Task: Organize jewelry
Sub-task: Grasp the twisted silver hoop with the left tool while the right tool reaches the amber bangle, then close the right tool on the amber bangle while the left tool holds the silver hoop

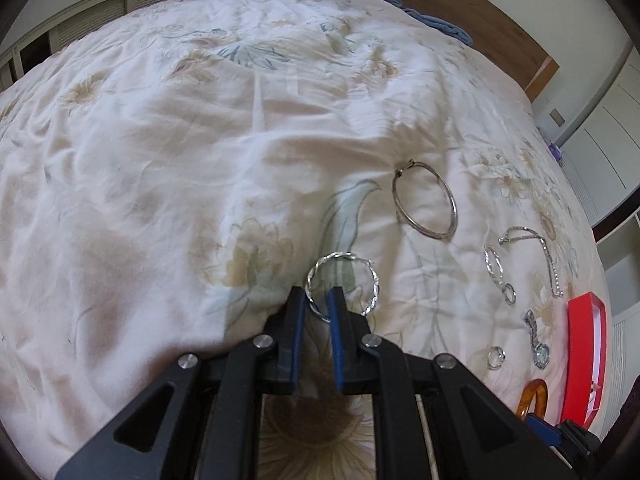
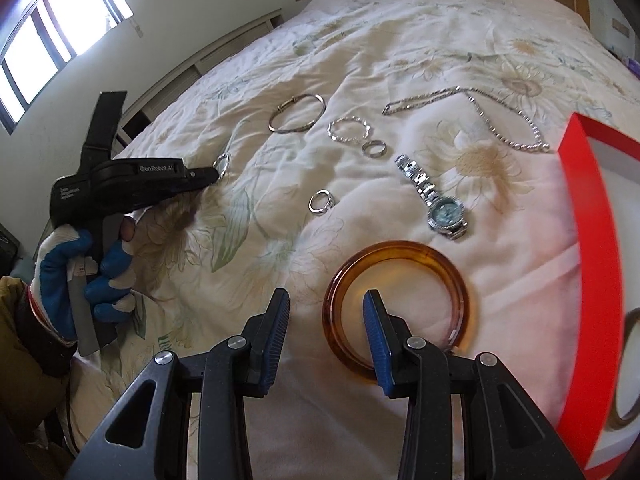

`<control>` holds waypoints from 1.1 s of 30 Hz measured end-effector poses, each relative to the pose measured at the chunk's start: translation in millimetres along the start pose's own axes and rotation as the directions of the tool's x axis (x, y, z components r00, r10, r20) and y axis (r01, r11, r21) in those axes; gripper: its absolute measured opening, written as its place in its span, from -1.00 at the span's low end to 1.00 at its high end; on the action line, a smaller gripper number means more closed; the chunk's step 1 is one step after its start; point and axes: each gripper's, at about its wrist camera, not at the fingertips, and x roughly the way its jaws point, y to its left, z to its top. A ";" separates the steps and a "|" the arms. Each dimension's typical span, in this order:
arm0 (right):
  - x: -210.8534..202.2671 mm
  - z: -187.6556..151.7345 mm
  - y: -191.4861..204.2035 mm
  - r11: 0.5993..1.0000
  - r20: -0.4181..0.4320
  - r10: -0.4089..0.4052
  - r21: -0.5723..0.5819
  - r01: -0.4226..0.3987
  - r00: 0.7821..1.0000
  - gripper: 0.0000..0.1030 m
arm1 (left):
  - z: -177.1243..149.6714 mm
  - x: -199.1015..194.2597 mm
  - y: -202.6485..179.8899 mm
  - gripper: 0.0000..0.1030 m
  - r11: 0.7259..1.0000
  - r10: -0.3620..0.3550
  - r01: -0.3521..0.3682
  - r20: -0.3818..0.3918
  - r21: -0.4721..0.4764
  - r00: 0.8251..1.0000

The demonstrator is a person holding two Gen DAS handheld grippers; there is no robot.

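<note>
Your left gripper [image 1: 318, 300] is pinching the near rim of a twisted silver bangle [image 1: 342, 282], its blue pads close together with the wire running between them, and the rest of the hoop is lying flat on the bed [image 1: 160, 160] just ahead of the fingertips; gripping the rim edge-on looks like the only way to catch so thin a ring off soft quilt. Your right gripper [image 2: 326, 300] is hovering with its fingers wide apart and holding nothing, the right finger sitting over the amber bangle [image 2: 396, 300], as if you are lining up to straddle its left rim.

To the right of that gripper the red box [image 2: 592, 240] is standing open, likely the destination, which is why the pieces are spread singly within reach. Ahead of it you are seeing the chain necklace [image 2: 480, 112], the plain silver bangle [image 2: 298, 114], the watch [image 2: 434, 196], a second twisted bangle [image 2: 349, 130] and two rings [image 2: 374, 149] [image 2: 320, 201].

Only the right wrist view is showing your gloved left hand [image 2: 84, 264] and the box's white interior; only the left view is showing how the pads are meeting the wire.
</note>
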 end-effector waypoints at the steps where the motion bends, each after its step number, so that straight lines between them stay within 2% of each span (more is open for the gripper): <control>1: 2.0 0.0 0.7 1.000 -0.003 0.000 -0.001 0.000 1.000 -0.26 | -0.2 1.3 0.2 -0.77 1.000 0.001 -0.001 -0.001 0.001 1.000; 19: 13.1 -0.9 -3.8 1.000 -0.020 0.027 0.010 -0.027 0.999 -0.26 | -0.2 0.9 -0.9 -0.75 1.000 0.013 -0.013 0.011 0.008 1.000; 24: 16.1 0.4 -3.6 1.000 -0.019 0.030 0.010 -0.030 0.999 -0.26 | -2.4 -4.1 -7.9 -0.40 0.999 0.001 -0.002 0.017 0.040 1.000; 29: 16.7 0.5 -4.0 0.999 -0.019 0.031 0.010 -0.031 0.999 -0.26 | -2.0 -2.6 -4.9 -0.39 1.000 -0.006 0.006 0.022 0.022 1.000; 33: 17.6 0.7 -4.1 0.999 -0.020 0.032 0.009 -0.032 0.999 -0.25 | 1.1 10.8 -2.1 -0.40 1.000 0.010 -0.010 -0.020 -0.001 1.000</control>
